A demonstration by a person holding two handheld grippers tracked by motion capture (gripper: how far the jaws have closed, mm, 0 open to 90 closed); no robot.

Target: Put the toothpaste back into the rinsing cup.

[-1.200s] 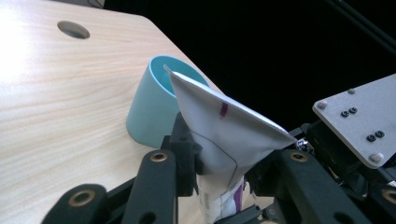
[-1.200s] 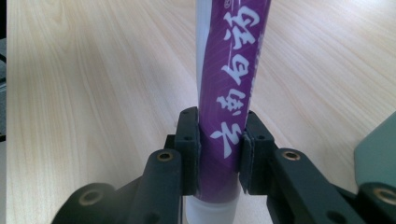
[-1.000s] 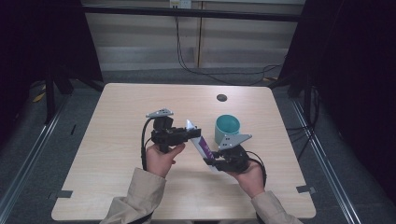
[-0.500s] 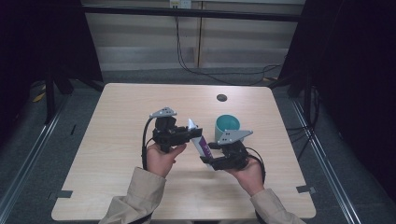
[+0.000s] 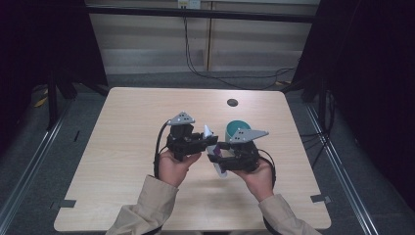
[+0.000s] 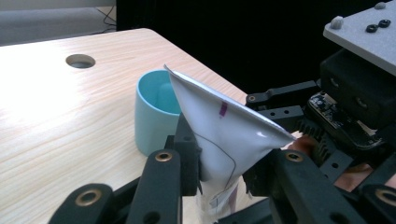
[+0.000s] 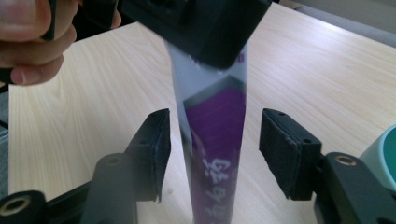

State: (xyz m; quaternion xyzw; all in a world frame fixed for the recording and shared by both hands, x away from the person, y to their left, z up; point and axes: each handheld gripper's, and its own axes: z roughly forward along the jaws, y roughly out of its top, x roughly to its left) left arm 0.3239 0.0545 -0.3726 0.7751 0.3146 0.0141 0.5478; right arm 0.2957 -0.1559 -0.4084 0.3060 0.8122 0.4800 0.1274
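On the left of the high view, the left gripper [image 5: 208, 142] is clenched on the upper part of a white and purple tube [image 5: 214, 152], held up over the table [image 5: 122, 147] between the 2 hands. In the left gripper view its 2 black jaws pinch the tube [image 6: 224, 135] just below the flat crimped end, which fans out above them; the tube's lower part is cut off at the bottom edge. Just behind stands a teal cup [image 6: 154, 116], its far side hidden by the tube. To the right, the right gripper [image 5: 219, 152] is released: its jaws have just been closing, yet its pads [image 7: 156, 144] stand apart on both sides of the purple tube [image 7: 217, 140], clear of it. The print on the tube is blurred, and its top is covered by the left gripper [image 7: 201, 28].
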